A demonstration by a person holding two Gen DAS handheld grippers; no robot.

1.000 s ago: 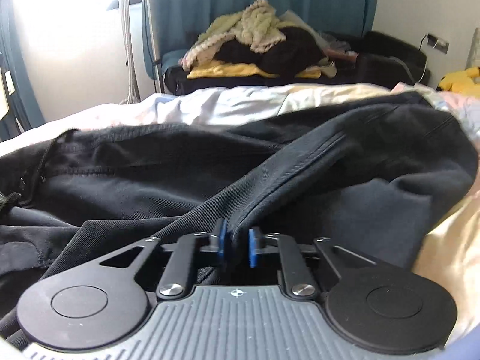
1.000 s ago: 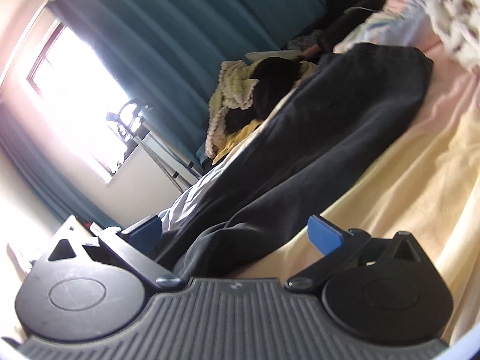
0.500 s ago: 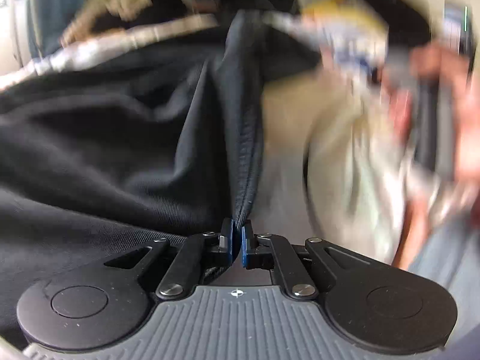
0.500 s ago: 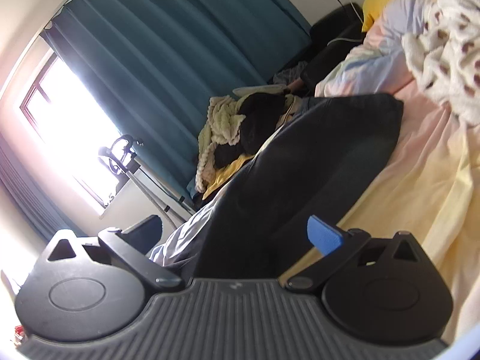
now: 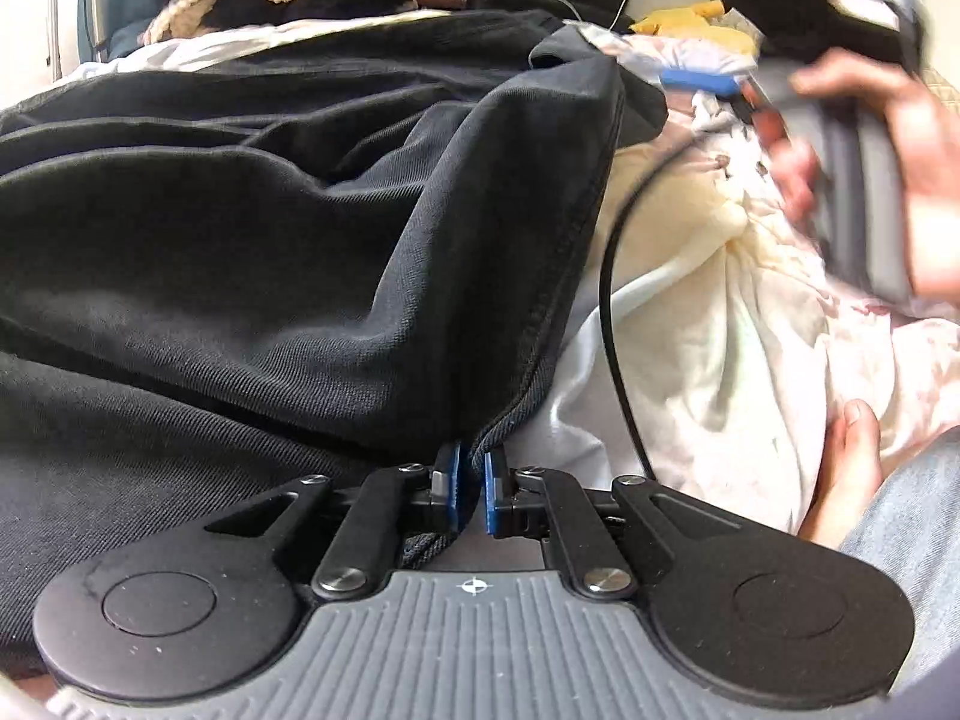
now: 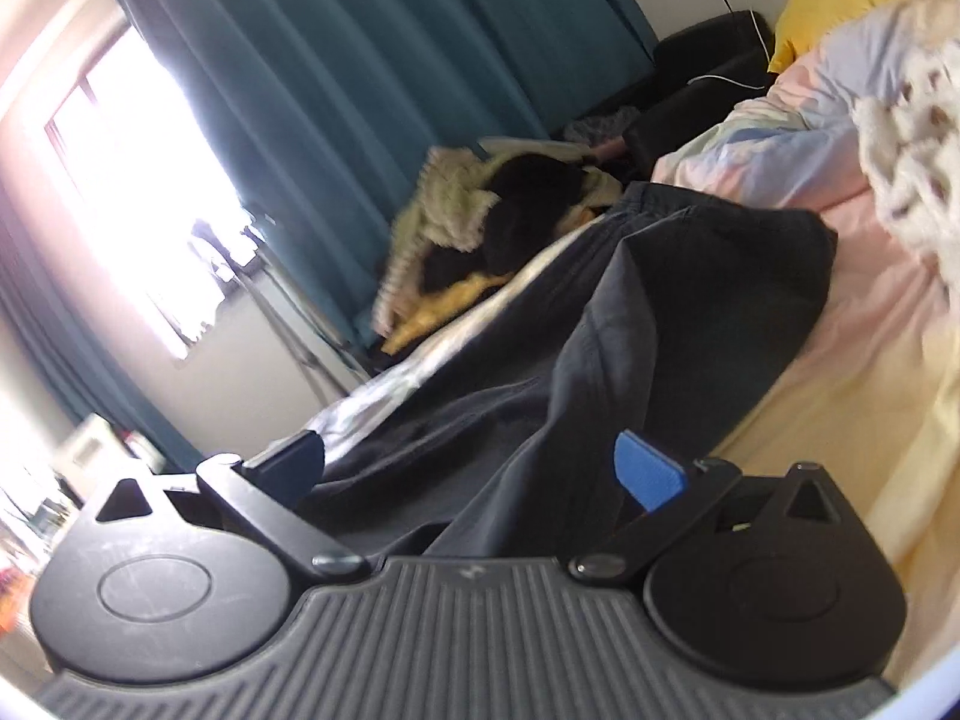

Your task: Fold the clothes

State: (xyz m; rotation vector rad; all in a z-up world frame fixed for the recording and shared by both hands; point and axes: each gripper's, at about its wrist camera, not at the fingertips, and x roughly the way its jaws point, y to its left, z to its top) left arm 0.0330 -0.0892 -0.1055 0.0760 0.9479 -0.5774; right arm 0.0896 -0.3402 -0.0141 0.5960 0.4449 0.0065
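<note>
One dark, creased garment, hem in the left hand-held gripper.

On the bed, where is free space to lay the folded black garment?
Free: the yellow sheet between the black garment and the spotted blanket. Crowded: the far clothes pile.

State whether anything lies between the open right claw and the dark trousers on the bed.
Nothing visible does. The right claw is open, and the dark trousers already run up between its fingers. The left claw is shut on their hem.
</note>
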